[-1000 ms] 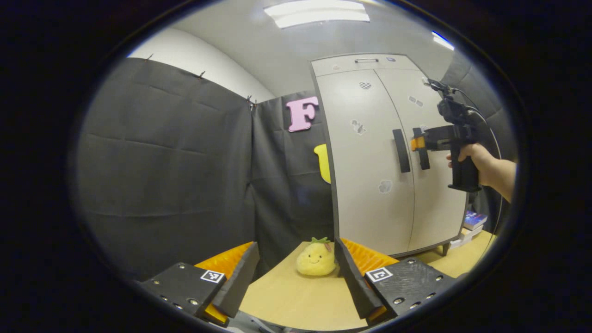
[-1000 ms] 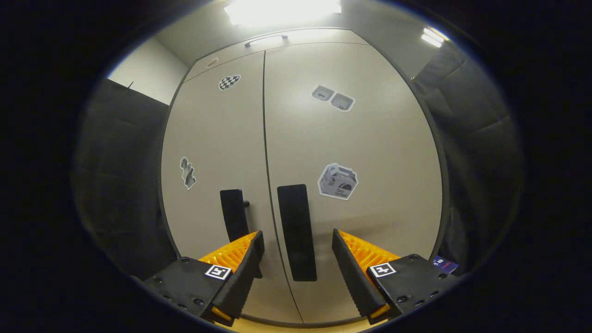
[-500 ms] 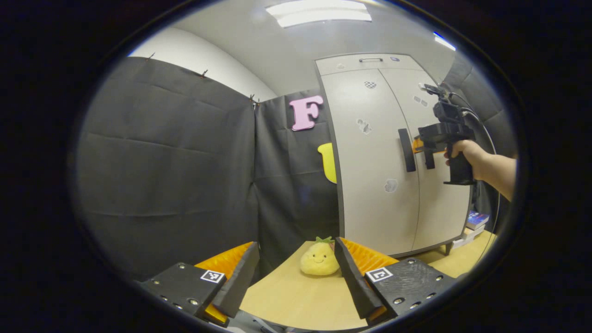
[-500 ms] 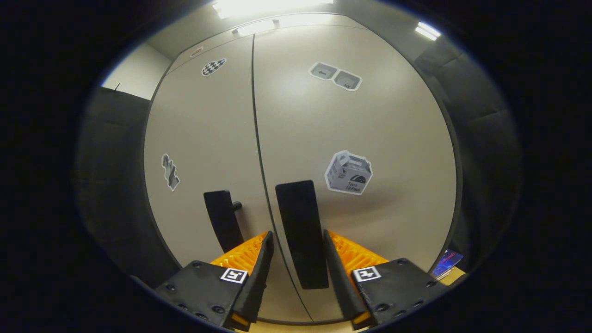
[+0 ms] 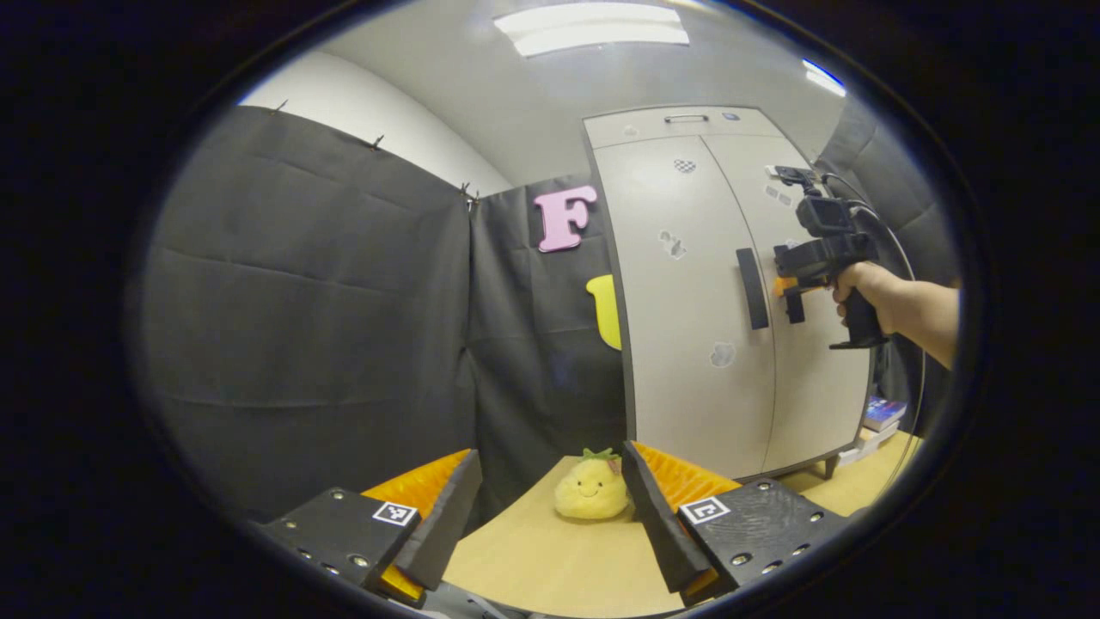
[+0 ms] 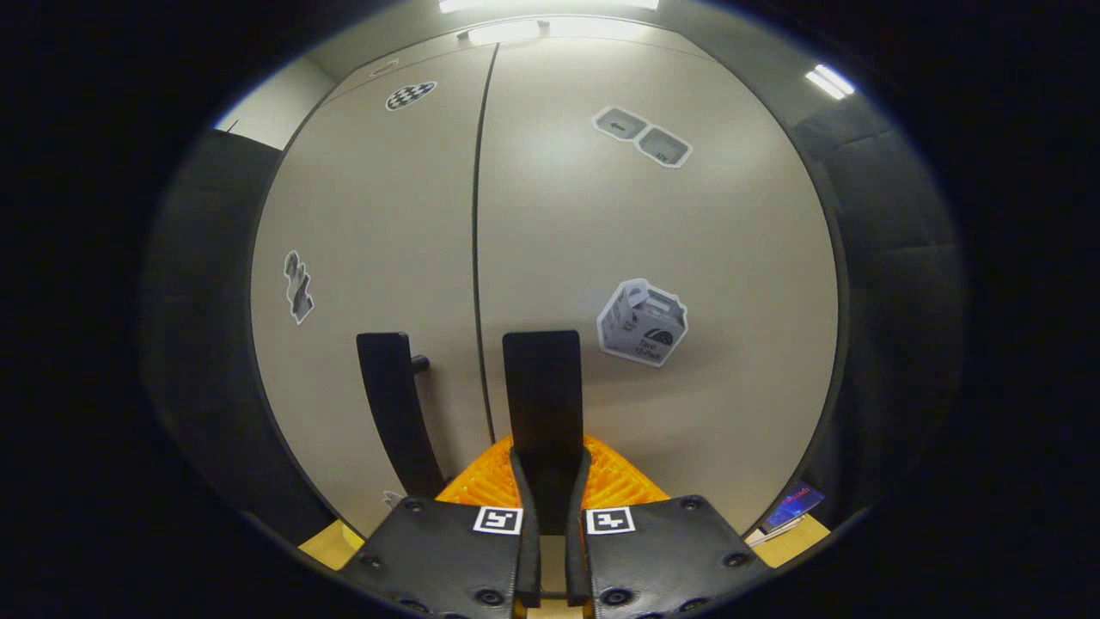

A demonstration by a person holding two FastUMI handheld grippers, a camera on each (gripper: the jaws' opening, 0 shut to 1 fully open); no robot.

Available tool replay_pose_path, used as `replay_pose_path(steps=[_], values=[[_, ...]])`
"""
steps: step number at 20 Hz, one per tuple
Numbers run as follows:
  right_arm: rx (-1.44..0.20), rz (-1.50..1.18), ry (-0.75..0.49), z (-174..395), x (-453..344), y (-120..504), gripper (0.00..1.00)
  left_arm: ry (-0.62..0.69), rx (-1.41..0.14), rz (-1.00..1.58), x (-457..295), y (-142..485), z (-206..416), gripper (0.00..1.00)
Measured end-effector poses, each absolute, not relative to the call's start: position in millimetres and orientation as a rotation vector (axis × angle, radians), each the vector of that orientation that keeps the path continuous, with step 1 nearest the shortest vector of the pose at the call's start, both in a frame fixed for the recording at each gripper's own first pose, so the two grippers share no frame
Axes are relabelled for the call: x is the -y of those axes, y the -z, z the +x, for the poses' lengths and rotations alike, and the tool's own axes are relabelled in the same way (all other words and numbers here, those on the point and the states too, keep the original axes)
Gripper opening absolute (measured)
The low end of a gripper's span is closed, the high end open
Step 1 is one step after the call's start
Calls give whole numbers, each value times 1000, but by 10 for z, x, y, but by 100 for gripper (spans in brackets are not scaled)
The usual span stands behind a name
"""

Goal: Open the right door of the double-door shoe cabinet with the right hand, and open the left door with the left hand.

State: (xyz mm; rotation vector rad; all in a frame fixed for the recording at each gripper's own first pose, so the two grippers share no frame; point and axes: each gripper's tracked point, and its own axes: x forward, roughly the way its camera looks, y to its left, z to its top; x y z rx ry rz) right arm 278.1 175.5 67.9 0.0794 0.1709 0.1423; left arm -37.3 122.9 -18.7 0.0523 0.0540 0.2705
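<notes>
Now my right gripper (image 6: 550, 481) is clamped on the right door handle (image 6: 541, 391) — both fingers press its lower part. Beside it stands the left door handle (image 6: 391, 404), untouched, on the left door (image 6: 369, 223); the right door (image 6: 653, 223) lies flush with it, both closed. My left gripper (image 5: 550, 524) hovers spread and empty over the worktop (image 5: 550, 567), well apart from the shoe cabinet (image 5: 687, 301) — a plush pineapple (image 5: 591, 490) sits ahead of its fingers.
</notes>
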Motion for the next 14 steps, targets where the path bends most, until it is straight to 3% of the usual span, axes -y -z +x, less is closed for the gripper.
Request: replay_pose_path(steps=[1,3,6,14], values=[[-178,76,-162,2764,-1746,-678,13,-265,-47,53,-1215,162,-364,94],[-195,79,-196,2697,-1747,-667,10,-252,-31,53,-1177,118,-351,95],[-191,69,-221,2599,-1742,-681,13,-230,-23,52,-1098,100,-322,94],[-198,77,-274,2463,-1717,-809,9,-153,-30,30,-886,149,-273,94]])
